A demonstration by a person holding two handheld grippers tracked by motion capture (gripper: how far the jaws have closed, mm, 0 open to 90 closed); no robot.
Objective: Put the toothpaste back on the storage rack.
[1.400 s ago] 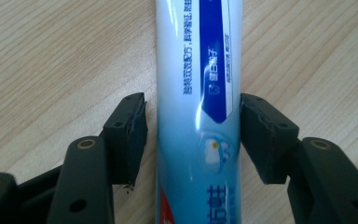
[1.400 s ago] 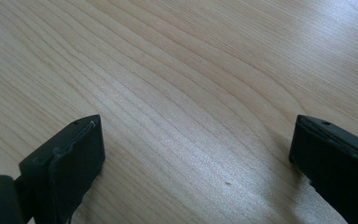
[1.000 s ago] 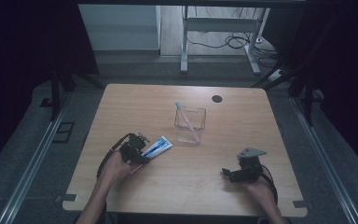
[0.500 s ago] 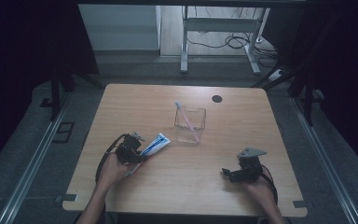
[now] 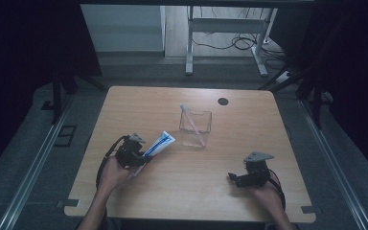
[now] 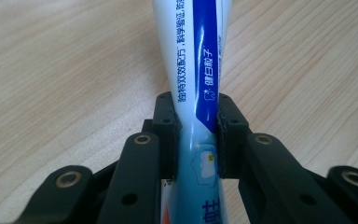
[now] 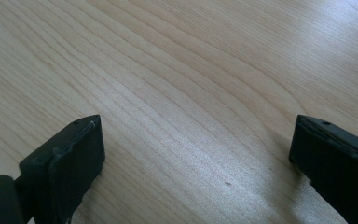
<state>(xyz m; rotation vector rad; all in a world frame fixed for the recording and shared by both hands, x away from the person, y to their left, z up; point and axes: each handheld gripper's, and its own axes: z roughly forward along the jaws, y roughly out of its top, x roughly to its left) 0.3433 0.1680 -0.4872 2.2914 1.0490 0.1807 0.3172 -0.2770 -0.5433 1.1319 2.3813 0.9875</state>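
At lower left, our left gripper had just closed, pinching the toothpaste tube; next we judged a lift toward the clear cup. Our right gripper sat spread, empty.

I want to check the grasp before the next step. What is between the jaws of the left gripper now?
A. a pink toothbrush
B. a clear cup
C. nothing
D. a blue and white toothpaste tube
D: in the left gripper view, both pads of the left gripper press on the blue and white toothpaste tube, which lies on the table.
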